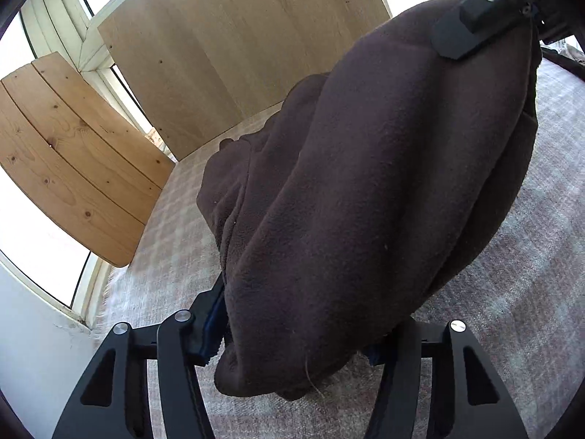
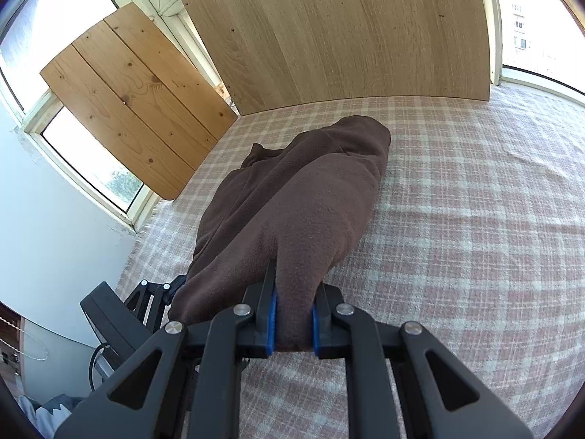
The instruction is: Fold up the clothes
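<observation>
A dark brown fleece garment (image 1: 365, 183) lies bunched in a long ridge on the plaid blanket (image 2: 457, 219). In the right wrist view the garment (image 2: 292, 201) runs away from me, and my right gripper (image 2: 292, 325) is shut on its near fold, blue pads pressing both sides. My left gripper (image 1: 292, 344) holds a thick bunch of another edge; cloth fills the gap between its pads and hides the right pad. One finger (image 1: 457, 33) of the right gripper shows at the upper right, lying on the cloth. The left gripper (image 2: 157, 292) appears low left, partly under fleece.
A large pale wooden panel (image 2: 347, 29) stands upright along the far edge of the blanket. A pine board (image 2: 139, 102) leans against the window (image 2: 91, 168) at the left. The blanket's fringed edge (image 2: 146, 226) meets a white wall on the left.
</observation>
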`<state>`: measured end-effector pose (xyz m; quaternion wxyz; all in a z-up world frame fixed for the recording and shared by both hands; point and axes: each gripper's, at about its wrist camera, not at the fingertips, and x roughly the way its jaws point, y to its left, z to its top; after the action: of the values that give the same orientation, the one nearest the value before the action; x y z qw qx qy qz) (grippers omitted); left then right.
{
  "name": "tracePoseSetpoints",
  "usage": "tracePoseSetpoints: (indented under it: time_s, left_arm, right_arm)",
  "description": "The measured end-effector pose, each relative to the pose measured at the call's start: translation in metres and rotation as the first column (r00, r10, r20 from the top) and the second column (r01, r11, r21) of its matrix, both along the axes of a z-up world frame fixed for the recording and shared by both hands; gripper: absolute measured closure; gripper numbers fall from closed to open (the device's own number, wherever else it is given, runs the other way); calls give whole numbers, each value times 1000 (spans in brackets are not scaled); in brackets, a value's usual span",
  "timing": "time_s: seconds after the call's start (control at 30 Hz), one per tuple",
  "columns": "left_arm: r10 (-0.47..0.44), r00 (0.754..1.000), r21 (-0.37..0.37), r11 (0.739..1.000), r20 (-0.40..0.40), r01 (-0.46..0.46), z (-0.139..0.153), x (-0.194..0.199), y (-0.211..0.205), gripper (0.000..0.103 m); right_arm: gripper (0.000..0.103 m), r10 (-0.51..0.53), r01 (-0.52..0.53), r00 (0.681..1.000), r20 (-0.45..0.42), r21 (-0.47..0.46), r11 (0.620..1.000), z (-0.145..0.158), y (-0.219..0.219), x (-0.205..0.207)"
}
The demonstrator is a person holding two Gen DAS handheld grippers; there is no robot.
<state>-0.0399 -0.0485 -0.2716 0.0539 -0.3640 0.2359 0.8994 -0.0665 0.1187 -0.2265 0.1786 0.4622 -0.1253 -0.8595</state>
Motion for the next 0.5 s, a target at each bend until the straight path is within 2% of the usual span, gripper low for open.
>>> tracePoseSetpoints:
  time_s: [0.07, 0.2, 0.23, 0.3, 0.33, 0.37, 0.4, 0.47, 0.5]
  left_arm:
    - [-4, 1000, 30, 1000, 20, 3, 2, -2, -3, 60]
    - [36, 999, 62, 997, 12, -37, 14, -1, -9, 60]
    - [49, 999, 59, 997, 0, -49, 18, 2, -9, 56]
    - [76, 997, 37, 997, -22, -75, 22, 4, -11, 41]
    - [93, 996, 20, 995, -16, -93, 20, 4, -14, 25]
    - [105, 994, 17, 994, 11, -105, 16, 4, -18, 20]
    - [117, 992, 14, 993, 38, -118, 13, 3, -22, 20]
    - [136, 985, 25, 990, 108, -139, 7, 8, -31, 21]
    - [133, 982, 37, 990, 137, -139, 6, 14, -34, 21]
  right_arm:
    - [89, -6, 6, 1000, 11, -1, 1000, -5, 2, 1]
    - [89, -24, 25, 999, 28, -10, 1000, -11, 5, 6]
    - [89, -31, 31, 999, 24, -16, 999, -11, 6, 9]
    - [89, -50, 50, 999, 19, -30, 998, -11, 7, 14]
    - [89, -66, 67, 997, 29, -36, 997, -16, 9, 16]
    - [88, -82, 84, 995, 53, -42, 996, -26, 10, 19]
    - [86, -81, 84, 993, 90, -26, 996, -38, 9, 21]
    - [82, -46, 36, 986, 161, 64, 997, -62, 0, 28]
    - [78, -45, 28, 986, 159, 108, 994, -66, -1, 35]
